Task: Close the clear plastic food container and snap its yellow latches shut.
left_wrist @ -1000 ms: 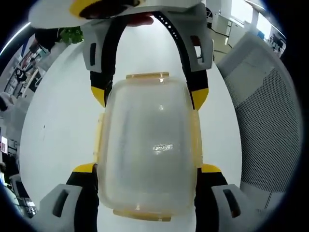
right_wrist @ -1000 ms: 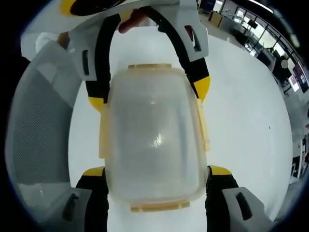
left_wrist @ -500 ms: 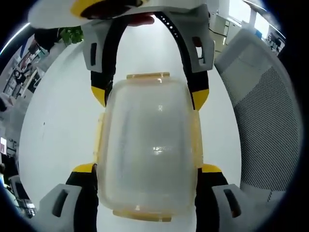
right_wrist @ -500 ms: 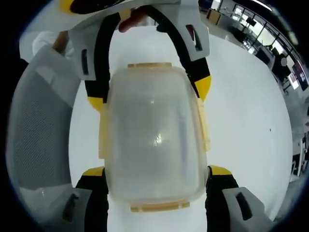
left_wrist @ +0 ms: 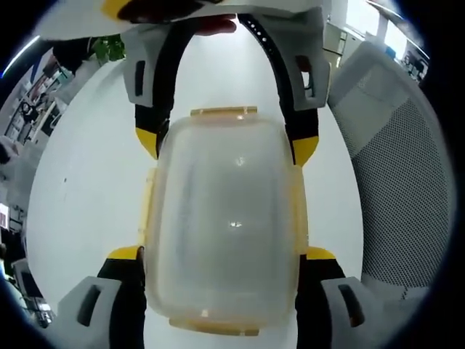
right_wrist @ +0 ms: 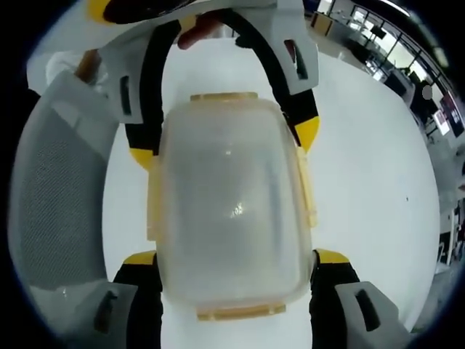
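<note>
Container [left_wrist: 221,225] of clear plastic sits on the white counter [left_wrist: 87,189], lid already on. Left claw [left_wrist: 221,254] and right claw [right_wrist: 232,258] both pinch its sides, pressing the yellow latches [right_wrist: 304,190]; whether they clicked, I cannot tell.

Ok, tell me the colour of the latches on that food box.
Yellow latches on the clear box; clearest in the left gripper view.

- Left gripper view: looks down my fingers, very close on the container [left_wrist: 221,225], counter [left_wrist: 87,189] beyond.
- Right gripper view: faces it from the opposite end, equally close.
- Shared: container [right_wrist: 229,211], counter, mesh chair [left_wrist: 396,182].
</note>
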Tool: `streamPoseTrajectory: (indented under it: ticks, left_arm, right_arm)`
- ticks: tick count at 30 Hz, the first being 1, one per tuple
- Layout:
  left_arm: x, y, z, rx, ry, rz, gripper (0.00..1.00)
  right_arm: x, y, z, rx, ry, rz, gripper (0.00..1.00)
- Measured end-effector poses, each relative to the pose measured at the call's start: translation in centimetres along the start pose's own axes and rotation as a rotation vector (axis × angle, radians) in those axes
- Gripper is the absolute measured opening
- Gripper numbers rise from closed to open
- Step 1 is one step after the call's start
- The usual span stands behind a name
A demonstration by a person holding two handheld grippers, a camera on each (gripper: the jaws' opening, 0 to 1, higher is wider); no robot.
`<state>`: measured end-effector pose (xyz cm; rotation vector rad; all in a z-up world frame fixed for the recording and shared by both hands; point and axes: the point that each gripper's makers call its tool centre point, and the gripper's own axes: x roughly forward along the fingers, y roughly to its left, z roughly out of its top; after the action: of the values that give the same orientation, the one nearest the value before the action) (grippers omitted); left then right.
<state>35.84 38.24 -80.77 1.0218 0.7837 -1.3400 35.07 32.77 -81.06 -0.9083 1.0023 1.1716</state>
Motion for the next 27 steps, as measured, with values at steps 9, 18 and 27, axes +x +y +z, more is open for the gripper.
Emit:
streamPoseTrajectory:
  ticks: [9,18,27]
  left_arm:
    - [-0.18,-0.05,0.17,-0.004,-0.032,0.008,0.86]
    - [0.26,0.12,-0.25,0.027,0.001,0.054,0.87]
    - [0.37,0.83,0.02,0.012,-0.008,0.055,0.87]
  right_arm:
    - [-0.1,-0.05,0.07,0.003,-0.028,-0.019,0.84]
    - [-0.09,-0.16,0.08,0.009,-0.008,-0.016,0.84]
    - [-0.13,-0.83,0.05,-0.004,-0.002,-0.015,0.84]
